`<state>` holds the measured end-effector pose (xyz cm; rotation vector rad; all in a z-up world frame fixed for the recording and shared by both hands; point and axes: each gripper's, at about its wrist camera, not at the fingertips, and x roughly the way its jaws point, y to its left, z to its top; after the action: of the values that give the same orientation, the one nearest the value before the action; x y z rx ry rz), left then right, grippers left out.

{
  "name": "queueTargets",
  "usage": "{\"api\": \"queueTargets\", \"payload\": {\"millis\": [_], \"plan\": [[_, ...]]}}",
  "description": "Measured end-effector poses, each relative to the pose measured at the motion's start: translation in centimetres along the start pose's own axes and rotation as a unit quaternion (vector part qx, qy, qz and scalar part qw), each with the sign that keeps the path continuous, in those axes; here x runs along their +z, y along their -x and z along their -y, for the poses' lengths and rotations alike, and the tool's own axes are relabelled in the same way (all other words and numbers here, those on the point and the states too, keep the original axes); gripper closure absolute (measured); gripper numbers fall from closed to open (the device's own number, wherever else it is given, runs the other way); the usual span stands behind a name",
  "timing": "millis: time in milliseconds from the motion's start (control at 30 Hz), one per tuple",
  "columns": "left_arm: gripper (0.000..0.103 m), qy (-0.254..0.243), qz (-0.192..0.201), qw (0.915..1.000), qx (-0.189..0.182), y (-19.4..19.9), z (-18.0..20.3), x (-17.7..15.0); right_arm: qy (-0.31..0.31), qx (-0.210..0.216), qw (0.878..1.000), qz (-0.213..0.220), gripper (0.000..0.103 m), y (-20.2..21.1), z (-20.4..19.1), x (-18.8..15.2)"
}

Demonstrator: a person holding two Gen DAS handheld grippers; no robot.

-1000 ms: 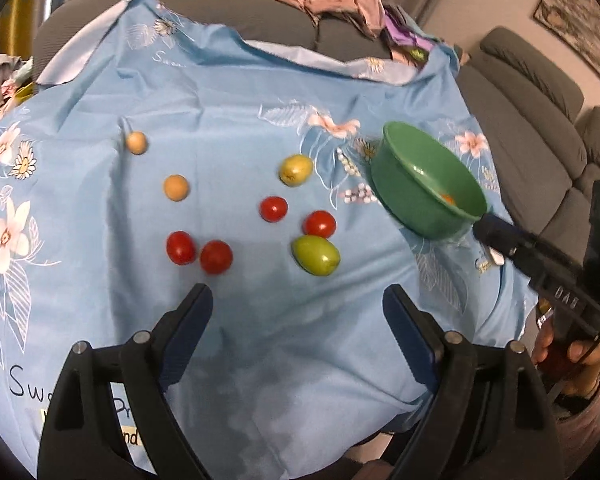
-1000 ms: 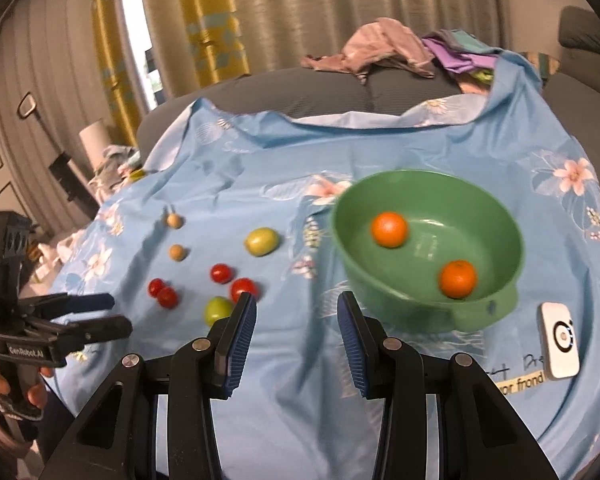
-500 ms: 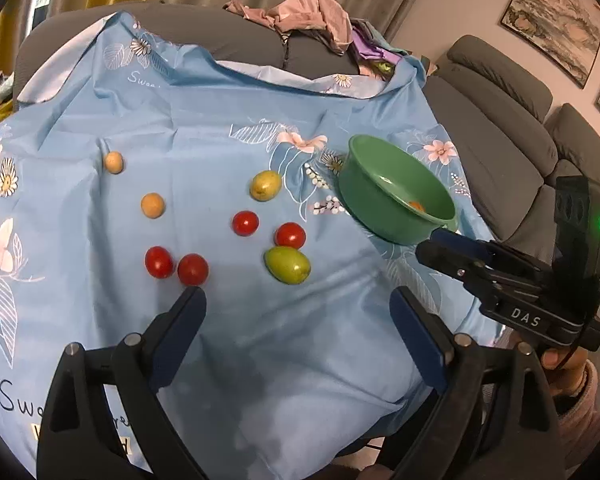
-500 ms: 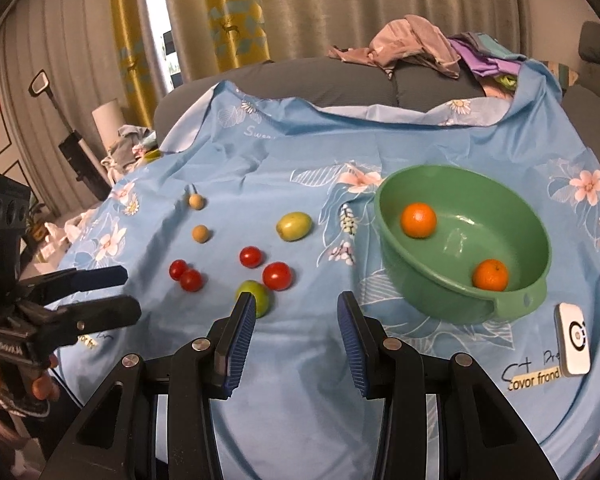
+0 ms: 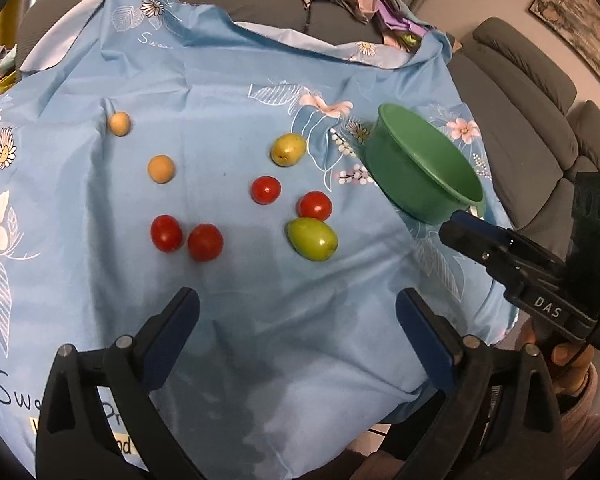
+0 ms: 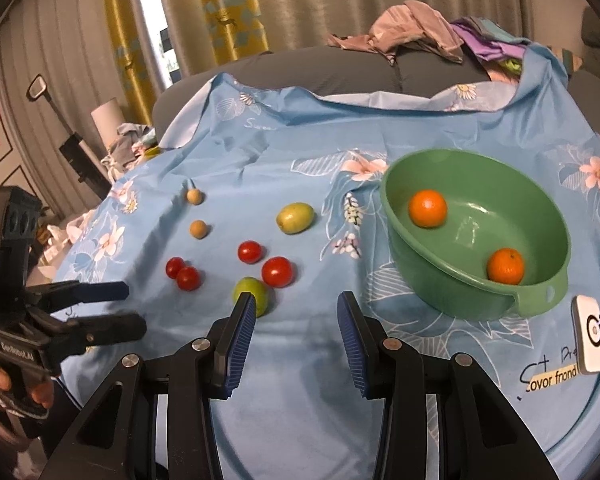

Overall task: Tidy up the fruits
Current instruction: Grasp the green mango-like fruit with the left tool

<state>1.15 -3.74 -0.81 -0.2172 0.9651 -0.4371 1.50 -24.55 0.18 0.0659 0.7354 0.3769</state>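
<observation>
The left hand-held gripper (image 5: pixel 298 312) is hovering over the blue cloth (image 5: pixel 228 80) on the table, its jaws having just been opening to stand wide, nothing between them. The right hand-held gripper (image 6: pixel 296 318) is hanging partly open and empty. Beyond lie a green fruit (image 5: pixel 312 238), four red tomatoes (image 5: pixel 205 242), then the green bowl (image 6: pixel 540 304) holding two oranges (image 6: pixel 427 208).
</observation>
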Motion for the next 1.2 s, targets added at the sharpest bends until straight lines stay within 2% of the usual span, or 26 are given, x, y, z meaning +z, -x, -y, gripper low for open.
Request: {"api": "queueTargets", "payload": {"millis": [233, 300, 433, 567, 900, 1000, 1067, 1200], "plan": [[0.005, -0.026, -0.007, 0.9994, 0.024, -1.8, 0.8, 0.8, -0.019, 0.009, 1.0, 0.0, 0.06, -0.9, 1.7, 0.1], [0.009, -0.031, -0.008, 0.999, 0.031, -2.4, 0.9, 1.3, -0.025, 0.011, 1.0, 0.0, 0.06, -1.1, 2.1, 0.2], [0.021, -0.047, -0.009, 0.9979, 0.044, -3.9, 1.4, 2.1, -0.038, 0.017, 0.999, -0.003, 0.06, -1.8, 3.0, 0.2], [0.024, -0.067, -0.027, 0.9964, 0.045, -6.0, 1.9, 2.4, -0.04, 0.019, 0.999, -0.006, 0.06, -2.2, 3.5, 0.1], [0.034, -0.106, -0.042, 0.9922, 0.051, -9.5, 3.3, 3.5, -0.045, 0.03, 0.998, -0.014, 0.06, -3.0, 4.2, -0.1], [0.044, -0.114, -0.046, 0.9912, 0.048, -10.1, 3.3, 3.5, -0.045, 0.029, 0.998, -0.015, 0.06, -3.0, 4.2, -0.1], [0.055, -0.115, -0.052, 0.9908, 0.049, -10.5, 3.2, 3.3, -0.048, 0.026, 0.998, -0.017, 0.06, -3.1, 4.2, 0.0], [0.061, -0.12, -0.052, 0.9903, 0.047, -10.7, 3.1, 3.0, -0.045, 0.024, 0.999, -0.016, 0.06, -3.1, 4.1, 0.2]]}}
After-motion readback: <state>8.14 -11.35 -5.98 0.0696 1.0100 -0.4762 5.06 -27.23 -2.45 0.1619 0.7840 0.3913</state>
